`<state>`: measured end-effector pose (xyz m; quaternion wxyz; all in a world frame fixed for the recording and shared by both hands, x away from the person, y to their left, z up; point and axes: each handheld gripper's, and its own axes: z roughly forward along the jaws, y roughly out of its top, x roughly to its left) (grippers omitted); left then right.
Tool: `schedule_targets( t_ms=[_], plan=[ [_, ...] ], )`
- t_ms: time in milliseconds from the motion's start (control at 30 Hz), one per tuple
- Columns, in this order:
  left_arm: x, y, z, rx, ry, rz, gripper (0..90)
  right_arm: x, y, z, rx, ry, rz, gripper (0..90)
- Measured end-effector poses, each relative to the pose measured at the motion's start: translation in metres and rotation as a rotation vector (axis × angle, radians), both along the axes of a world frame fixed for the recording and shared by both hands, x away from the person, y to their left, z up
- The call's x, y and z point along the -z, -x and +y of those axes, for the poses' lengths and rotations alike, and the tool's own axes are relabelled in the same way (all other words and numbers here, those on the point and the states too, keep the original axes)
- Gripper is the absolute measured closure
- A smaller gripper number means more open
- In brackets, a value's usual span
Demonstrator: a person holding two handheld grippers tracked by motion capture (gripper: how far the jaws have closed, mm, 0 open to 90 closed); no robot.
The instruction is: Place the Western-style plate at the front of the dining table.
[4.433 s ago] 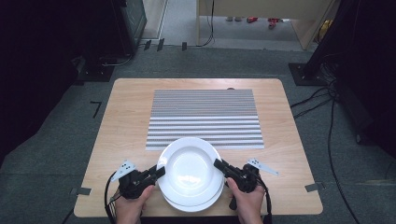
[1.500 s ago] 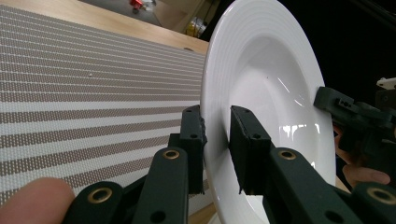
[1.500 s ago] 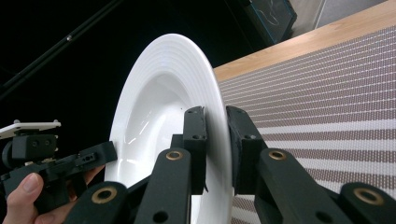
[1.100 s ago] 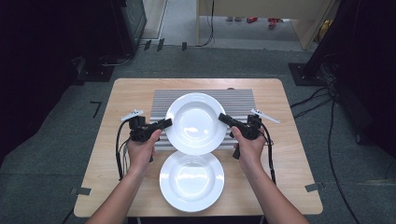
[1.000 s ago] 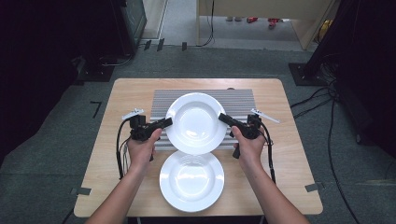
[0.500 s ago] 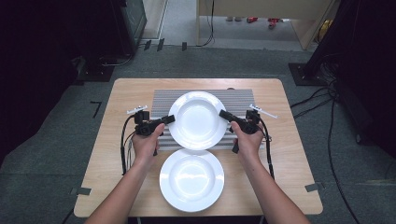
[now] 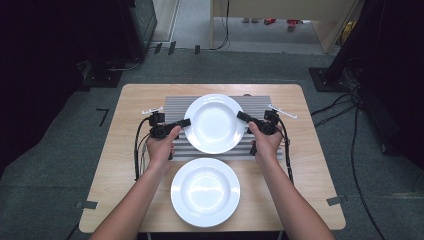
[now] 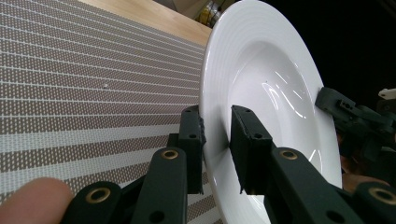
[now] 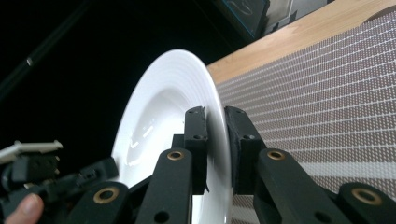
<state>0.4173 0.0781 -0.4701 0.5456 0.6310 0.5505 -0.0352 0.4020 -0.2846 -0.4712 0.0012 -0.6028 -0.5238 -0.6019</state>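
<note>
A white deep plate [image 7: 215, 123] hangs over the striped placemat [image 7: 175, 107], held by its rim from both sides. My left gripper [image 7: 184, 123] is shut on the plate's left rim, and in the left gripper view the plate [image 8: 271, 98] sits pinched between the two black jaws of the left gripper [image 8: 217, 140]. My right gripper [image 7: 242, 117] is shut on the right rim; the right gripper view shows the plate [image 9: 163, 126] clamped in the right gripper [image 9: 215, 140]. A second white plate [image 7: 205, 191] lies flat on the wooden table near the front edge.
The wooden table [image 7: 310, 165] has bare wood left and right of the placemat. Cables [image 7: 137, 150] trail from both grippers along the forearms. Dark equipment and floor cables [image 7: 350, 105] surround the table.
Both grippers have carried the held plate a little farther from the person over the placemat and slightly lower. The lower plate has stayed in place.
</note>
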Motion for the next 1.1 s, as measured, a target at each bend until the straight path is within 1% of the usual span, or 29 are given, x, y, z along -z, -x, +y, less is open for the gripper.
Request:
schedule_targets(
  t_ms=[33,100,133,167,200,233,267,300,333,367,433,567,600,633,667,700,733,800,1000,1100],
  plan=[
    [0.0,0.0,0.0,0.0,0.0,0.0,75.7,0.001,-0.002,-0.001,0.011,-0.028,0.006,82.0],
    [0.0,-0.006,-0.002,-0.007,-0.001,0.012,75.8,0.004,-0.008,-0.003,0.004,-0.03,0.029,81.8],
    [0.0,-0.006,-0.002,-0.007,-0.001,0.012,75.8,0.004,-0.008,-0.003,0.004,-0.03,0.029,81.8],
    [0.001,-0.009,-0.003,-0.016,-0.004,0.015,75.8,0.006,-0.011,-0.003,0.007,-0.043,0.038,81.9],
    [0.002,-0.01,-0.003,-0.02,-0.006,0.023,75.7,0.009,-0.015,-0.004,0.012,-0.066,0.057,82.1],
    [0.004,-0.014,-0.004,-0.022,-0.009,0.03,75.7,0.012,-0.021,-0.004,0.016,-0.069,0.071,82.1],
    [0.005,-0.018,-0.004,-0.021,-0.012,0.042,75.7,0.013,-0.022,-0.004,0.021,-0.076,0.078,82.2],
    [0.006,-0.021,-0.004,-0.02,-0.018,0.046,75.7,0.015,-0.023,-0.004,0.025,-0.087,0.085,82.4],
    [0.006,-0.021,-0.004,-0.02,-0.018,0.046,75.8,0.019,-0.026,-0.004,0.031,-0.098,0.097,82.3],
    [0.007,-0.024,-0.004,-0.024,-0.017,0.05,75.9,0.022,-0.027,-0.004,0.033,-0.101,0.108,82.1],
    [0.012,-0.031,-0.007,-0.028,-0.027,0.072,75.9,0.028,-0.03,-0.005,0.043,-0.099,0.124,81.8],
    [0.021,-0.042,-0.009,-0.034,-0.038,0.114,75.9,0.041,-0.036,-0.004,0.07,-0.103,0.154,81.6],
    [0.021,-0.042,-0.009,-0.034,-0.038,0.114,75.9,0.043,-0.037,-0.003,0.074,-0.102,0.163,81.5],
    [0.023,-0.043,-0.009,-0.04,-0.033,0.123,76.1,0.046,-0.038,-0.003,0.078,-0.101,0.169,81.4],
    [0.025,-0.045,-0.01,-0.041,-0.025,0.134,76.5,0.046,-0.038,-0.003,0.078,-0.101,0.169,81.4],
    [0.029,-0.047,-0.01,-0.037,-0.017,0.156,76.6,0.05,-0.04,-0.004,0.086,-0.097,0.182,81.3],
    [0.029,-0.047,-0.01,-0.037,-0.017,0.156,76.5,0.05,-0.04,-0.004,0.086,-0.097,0.182,81.3],
    [0.032,-0.05,-0.013,-0.027,-0.024,0.179,76.3,0.052,-0.041,-0.005,0.098,-0.098,0.195,81.4],
    [0.036,-0.056,-0.02,-0.016,-0.036,0.197,76.0,0.055,-0.044,-0.01,0.126,-0.075,0.206,80.8],
    [0.037,-0.058,-0.022,-0.015,-0.035,0.209,76.1,0.056,-0.044,-0.012,0.138,-0.06,0.218,80.2]
  ],
)
